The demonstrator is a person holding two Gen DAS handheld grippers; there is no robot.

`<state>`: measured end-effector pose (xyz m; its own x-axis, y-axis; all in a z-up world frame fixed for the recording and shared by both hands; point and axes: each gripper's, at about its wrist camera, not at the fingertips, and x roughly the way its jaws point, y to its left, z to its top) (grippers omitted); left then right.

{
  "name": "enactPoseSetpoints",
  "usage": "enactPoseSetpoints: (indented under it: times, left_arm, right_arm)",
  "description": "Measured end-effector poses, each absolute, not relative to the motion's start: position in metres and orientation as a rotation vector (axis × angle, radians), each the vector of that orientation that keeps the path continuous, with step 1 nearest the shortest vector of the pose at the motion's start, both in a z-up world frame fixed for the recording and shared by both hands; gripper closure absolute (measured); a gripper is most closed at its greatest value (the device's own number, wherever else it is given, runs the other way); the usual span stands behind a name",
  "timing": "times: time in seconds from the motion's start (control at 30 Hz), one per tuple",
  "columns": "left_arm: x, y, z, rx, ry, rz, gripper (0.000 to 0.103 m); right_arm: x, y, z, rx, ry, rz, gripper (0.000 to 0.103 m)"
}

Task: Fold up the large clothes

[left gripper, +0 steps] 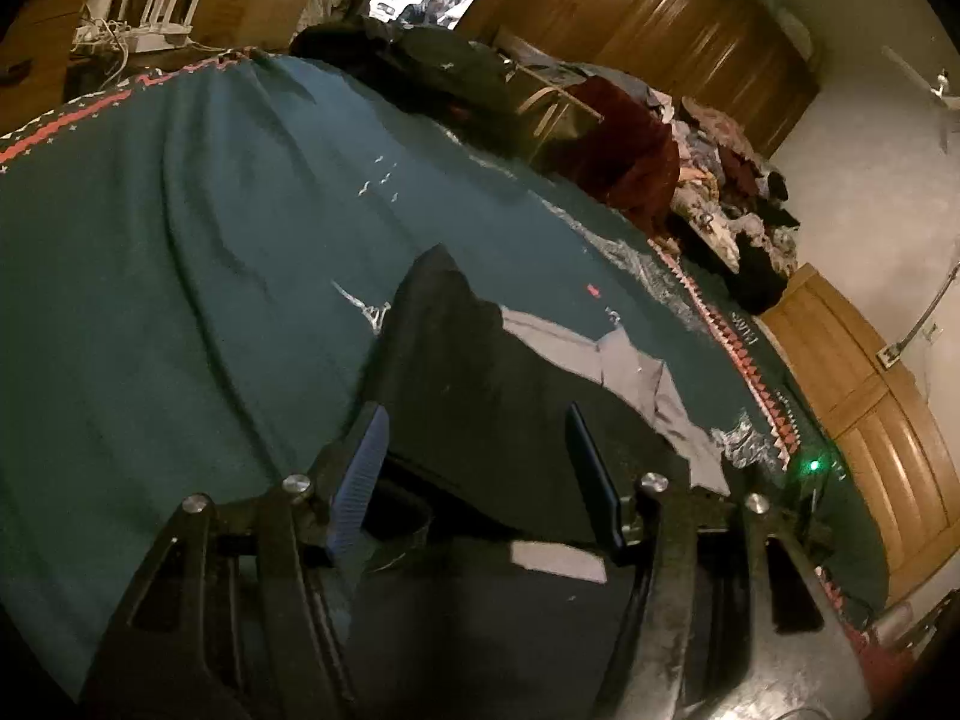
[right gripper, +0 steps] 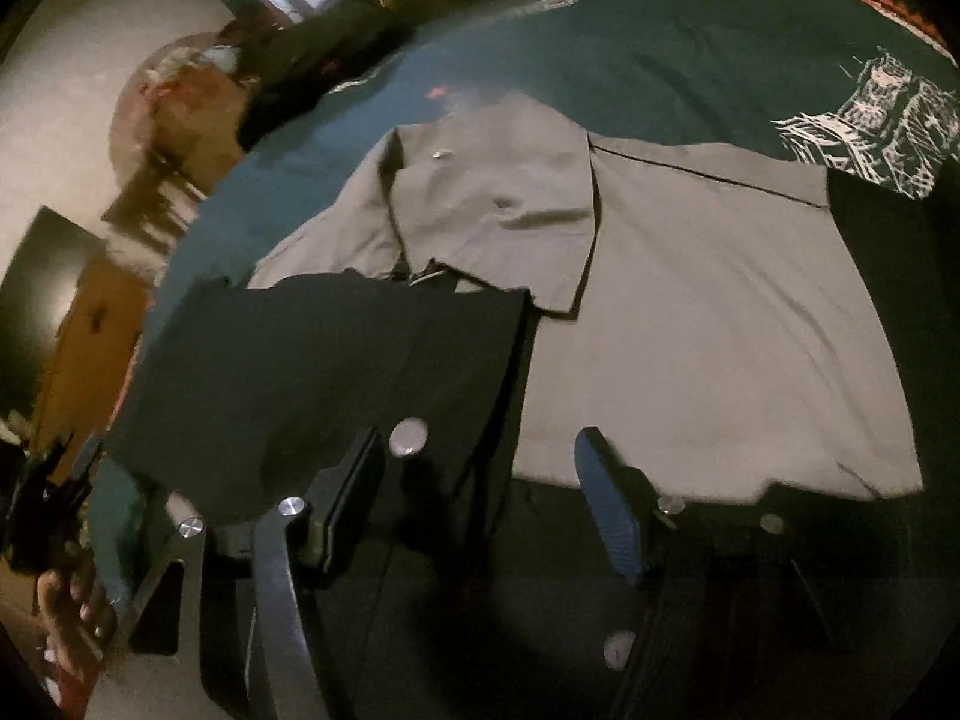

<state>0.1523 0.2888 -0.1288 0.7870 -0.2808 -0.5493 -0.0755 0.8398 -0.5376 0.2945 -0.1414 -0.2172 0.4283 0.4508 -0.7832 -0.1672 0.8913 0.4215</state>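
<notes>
A grey short-sleeved shirt lies spread flat on a dark green patterned bedspread, one sleeve folded in over its chest. A black cloth covers the shirt's near left part. My right gripper hovers open over the seam between the black cloth and the grey shirt, with nothing pinched. In the left wrist view the black cloth runs away from me, and a strip of the grey shirt shows along its right side. My left gripper is open just above the black cloth, pads apart.
The bedspread fills the left of the left wrist view. A heap of mixed clothes lies at the far edge, below a wooden wardrobe. A wooden cabinet stands at the right. A person's hand shows at the lower left.
</notes>
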Motion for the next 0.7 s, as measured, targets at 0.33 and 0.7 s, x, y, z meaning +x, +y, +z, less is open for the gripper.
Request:
enactPoseSetpoints:
  times: [0.33,0.7]
  left_arm:
    - [0.142,0.297,-0.116,-0.528,0.613,-0.109,0.042]
    - [0.197,0.241,-0.121,-0.264,0.740,-0.093,0.037]
  right_arm:
    - [0.279,-0.131,-0.189,0.302,0.964,0.431,0.100]
    - [0.285,-0.241,-0.192,0.275,0.988,0.242,0.102]
